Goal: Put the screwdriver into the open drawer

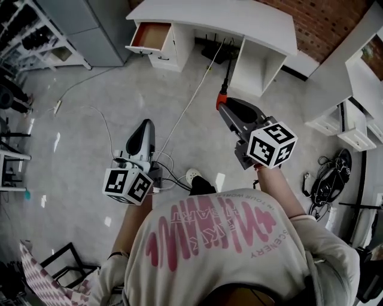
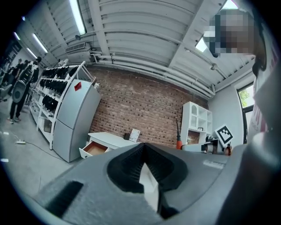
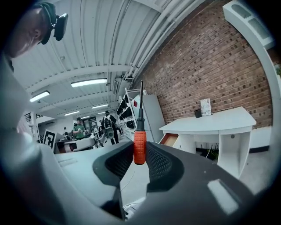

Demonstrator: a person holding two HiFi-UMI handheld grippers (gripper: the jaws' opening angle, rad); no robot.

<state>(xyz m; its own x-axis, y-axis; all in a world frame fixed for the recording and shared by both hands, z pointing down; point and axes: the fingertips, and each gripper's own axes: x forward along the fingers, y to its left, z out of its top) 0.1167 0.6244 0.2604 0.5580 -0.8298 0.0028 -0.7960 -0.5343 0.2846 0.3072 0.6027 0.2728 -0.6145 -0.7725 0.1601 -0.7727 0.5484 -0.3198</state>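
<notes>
In the head view my right gripper [image 1: 221, 106] is shut on the orange handle of the screwdriver [image 1: 222, 91]. The dark shaft points ahead toward the white desk [image 1: 239, 18]. In the right gripper view the screwdriver [image 3: 139, 147] stands upright between the jaws. The open drawer [image 1: 149, 37] sticks out at the desk's left end, well ahead of both grippers. It shows a brown inside, also seen as the drawer [image 3: 169, 139] and the drawer [image 2: 94, 148]. My left gripper [image 1: 146, 124] hangs over the floor, shut and holding nothing, its tips meeting at the left gripper [image 2: 142, 147].
A grey cabinet [image 1: 102, 30] stands left of the desk, with a rack [image 1: 36, 36] beyond it. White shelving [image 1: 353, 101] is at the right, and a black bag [image 1: 329, 179] lies on the floor there. Cables [image 1: 179, 119] cross the floor between me and the desk. Several people [image 3: 107, 127] stand far off.
</notes>
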